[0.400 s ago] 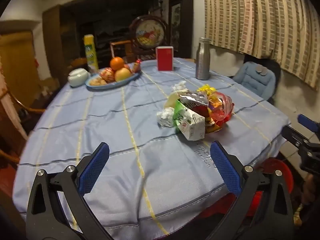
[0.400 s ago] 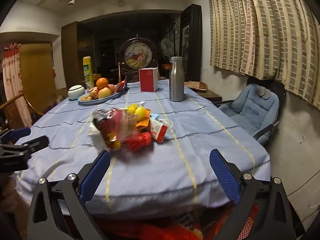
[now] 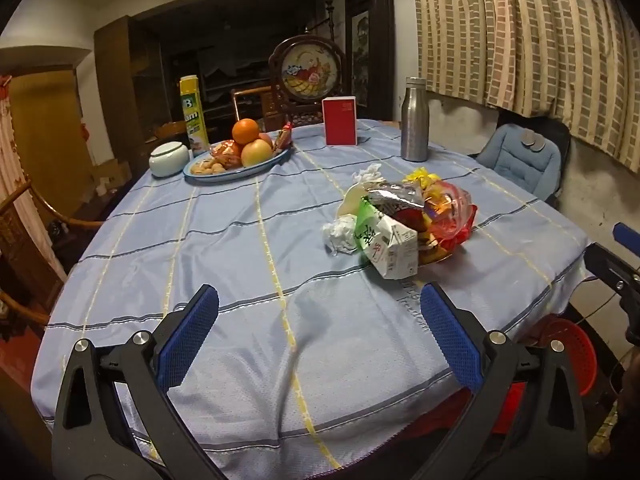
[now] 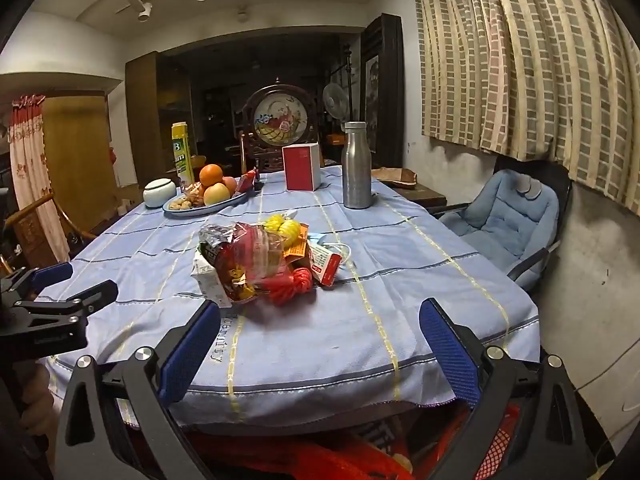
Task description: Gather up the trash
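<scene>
**Both claws wide and empty, trash heap waiting on the table**

The left gripper hangs over the near edge of the blue tablecloth, its blue pads spread as wide as they go, with only cloth between them. The right gripper stands just as wide at the table's near edge and grips nothing.

From the left wrist view, the trash pile lies at about 1 o'clock from the left gripper, well ahead of its fingertips. In the heap, a white and green carton lies tilted at the front, a crumpled tissue touches its left side, and a red plastic bag bulges on the right. From the right wrist view the same pile sits at about 11 o'clock, near the left pad but apart from it.

Farther back, at 11 o'clock in the left view, a fruit plate holds an orange. A red box and a steel bottle stand upright at 12 to 1 o'clock. A red basket sits low beside the table at 3 o'clock.
</scene>
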Demonstrator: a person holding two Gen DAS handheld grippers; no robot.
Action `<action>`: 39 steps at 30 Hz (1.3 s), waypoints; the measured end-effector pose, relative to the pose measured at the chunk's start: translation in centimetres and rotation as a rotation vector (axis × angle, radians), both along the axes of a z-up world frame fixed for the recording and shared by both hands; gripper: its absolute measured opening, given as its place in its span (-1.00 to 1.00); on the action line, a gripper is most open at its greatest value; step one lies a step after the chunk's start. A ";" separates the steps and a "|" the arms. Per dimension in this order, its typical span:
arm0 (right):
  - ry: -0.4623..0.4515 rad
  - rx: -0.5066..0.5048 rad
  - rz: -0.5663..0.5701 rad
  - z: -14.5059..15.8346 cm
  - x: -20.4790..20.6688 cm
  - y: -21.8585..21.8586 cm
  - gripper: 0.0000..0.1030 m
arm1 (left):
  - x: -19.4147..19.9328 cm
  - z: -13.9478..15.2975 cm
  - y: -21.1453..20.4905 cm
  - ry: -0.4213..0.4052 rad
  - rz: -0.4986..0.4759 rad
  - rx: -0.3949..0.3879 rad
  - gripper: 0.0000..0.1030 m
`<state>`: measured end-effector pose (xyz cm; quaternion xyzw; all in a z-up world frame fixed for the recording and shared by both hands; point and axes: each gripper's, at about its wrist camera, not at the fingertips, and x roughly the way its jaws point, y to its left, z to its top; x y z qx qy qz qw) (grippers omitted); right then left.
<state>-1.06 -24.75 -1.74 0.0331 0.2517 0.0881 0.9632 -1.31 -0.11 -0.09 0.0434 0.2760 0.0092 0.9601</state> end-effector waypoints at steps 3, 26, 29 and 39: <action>-0.002 -0.001 0.008 0.2 -0.3 0.4 0.89 | 0.1 -0.4 0.0 0.007 0.003 0.009 0.87; 0.014 -0.003 0.023 0.2 -0.4 1.1 0.89 | 0.7 -1.6 -0.4 0.045 0.007 -0.001 0.87; 0.016 -0.003 0.025 0.1 -0.4 1.1 0.89 | 0.8 -1.7 -0.4 0.048 0.008 -0.002 0.87; 0.022 0.000 0.029 -0.1 -0.3 1.2 0.89 | 0.8 -1.8 -0.3 0.048 0.010 -0.003 0.87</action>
